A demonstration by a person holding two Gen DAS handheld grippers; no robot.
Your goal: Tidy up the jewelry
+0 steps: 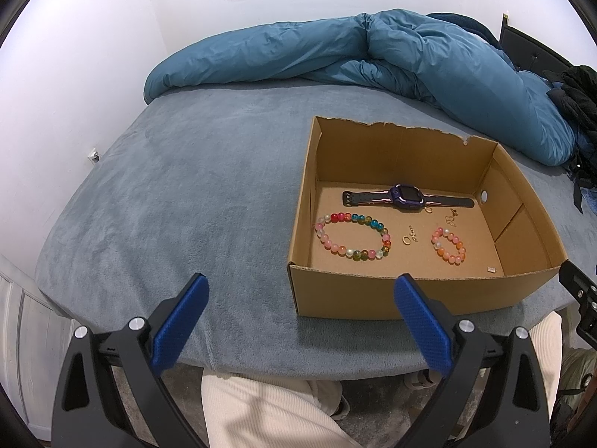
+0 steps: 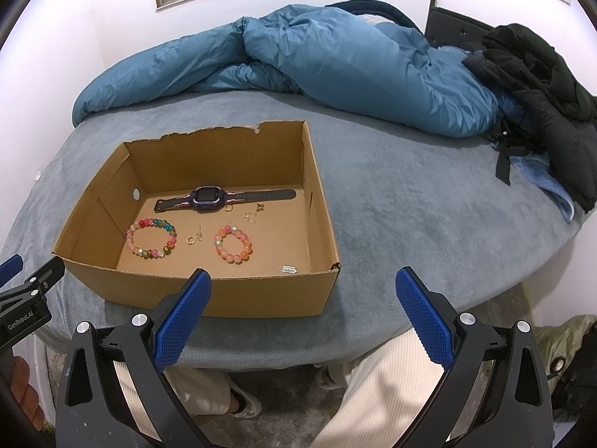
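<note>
Jewelry lies arranged inside the cardboard box [image 1: 410, 298], watch [image 1: 406, 196] at 12 o'clock; left gripper [image 1: 300, 285] and right gripper [image 2: 303, 280] hover wide, empty, job seemingly near done.

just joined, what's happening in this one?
A person holds a two-finger tool in each hand at the near edge of a bed. Both the left tool and the right tool are open and hold nothing. In front sits an open cardboard box already containing a purple watch, a multicolored bead bracelet, a smaller pink-orange bracelet and a few small gold pieces. Nothing is being touched right now.
</note>
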